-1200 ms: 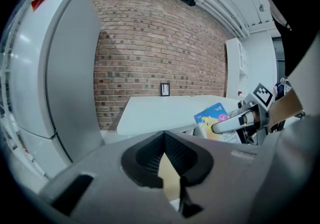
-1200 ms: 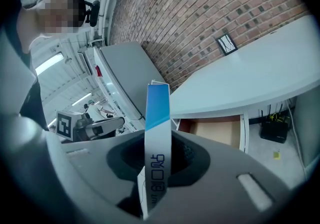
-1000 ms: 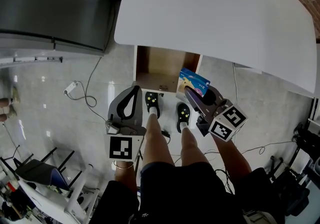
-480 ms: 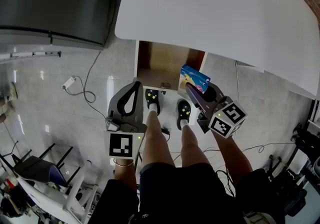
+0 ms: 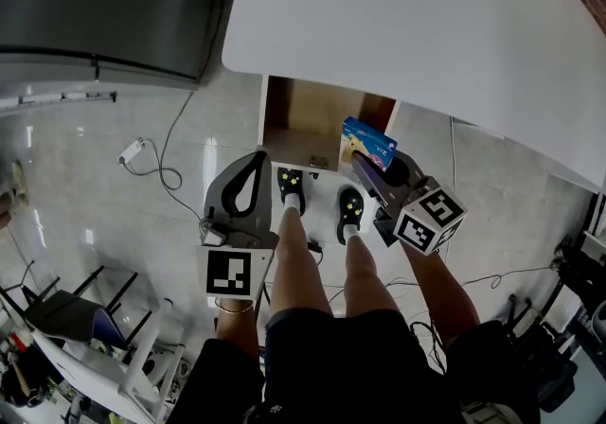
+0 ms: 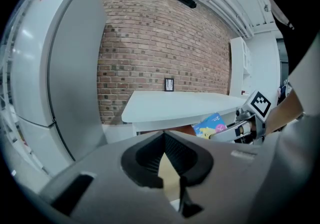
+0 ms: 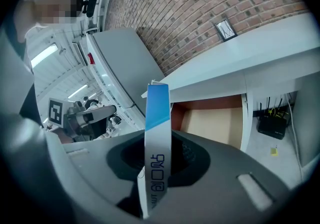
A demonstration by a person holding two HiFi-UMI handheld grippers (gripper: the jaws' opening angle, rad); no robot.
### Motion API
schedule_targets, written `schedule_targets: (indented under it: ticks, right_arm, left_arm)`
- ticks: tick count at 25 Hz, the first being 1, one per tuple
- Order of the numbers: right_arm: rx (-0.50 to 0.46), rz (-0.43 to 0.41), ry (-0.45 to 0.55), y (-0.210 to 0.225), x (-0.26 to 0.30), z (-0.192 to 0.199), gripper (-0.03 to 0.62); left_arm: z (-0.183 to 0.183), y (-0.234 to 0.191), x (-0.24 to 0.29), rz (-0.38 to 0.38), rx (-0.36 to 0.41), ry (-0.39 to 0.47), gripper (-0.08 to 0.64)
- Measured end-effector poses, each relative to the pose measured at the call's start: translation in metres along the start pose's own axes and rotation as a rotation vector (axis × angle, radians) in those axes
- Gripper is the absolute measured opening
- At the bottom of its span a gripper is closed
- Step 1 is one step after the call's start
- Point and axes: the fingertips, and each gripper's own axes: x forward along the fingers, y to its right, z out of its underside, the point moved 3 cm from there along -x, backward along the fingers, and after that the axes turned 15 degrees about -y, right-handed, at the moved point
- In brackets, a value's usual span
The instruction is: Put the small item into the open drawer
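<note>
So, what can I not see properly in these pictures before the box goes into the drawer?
- Back of the drawer: head view, the white table covers it.
- Print on the box: the right gripper view shows only its narrow edge; in the head view it is too small.
- Lower end of the box: right gripper view, sunk between the right gripper's jaws.
- Most of the drawer: left gripper view, the left gripper's own body blocks it.
</note>
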Motion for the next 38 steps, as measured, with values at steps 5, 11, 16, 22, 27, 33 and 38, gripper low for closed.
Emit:
schedule_targets:
  ticks: [5,11,16,22,27,33,38]
  right_arm:
    - [-0.003,0.015,-0.022,0.009,0.008,0.004,0.084]
    - [-0.013,0.041,-0.057,0.018,0.023,0.012,0.084]
    - [-0.033,0.057,-0.085,0.024,0.034,0.017,0.084]
    - [-0.094,0.085,-0.127,0.030,0.048,0.018,0.084]
    - [-0.126,0.093,-0.156,0.032,0.059,0.021,0.084]
    - [-0.163,0.108,-0.191,0.036,0.071,0.024,0.086]
    - [-0.206,0.129,-0.227,0.038,0.081,0.029,0.086]
  left_arm:
    - [0.001,-0.004,0.002,-0.004,-0.010,-0.008,-0.003]
    - [0.003,-0.009,0.006,-0.002,-0.020,-0.009,-0.003]
    - [0.008,-0.012,0.009,0.004,-0.040,-0.008,-0.003]
    - [0.011,-0.015,0.010,0.002,-0.052,-0.015,-0.003]
    - [0.016,-0.019,0.008,-0.002,-0.053,-0.021,-0.003]
    - [0.020,-0.026,0.010,-0.005,-0.064,-0.025,-0.003]
    - [0.023,-0.030,0.011,-0.004,-0.068,-0.033,-0.003]
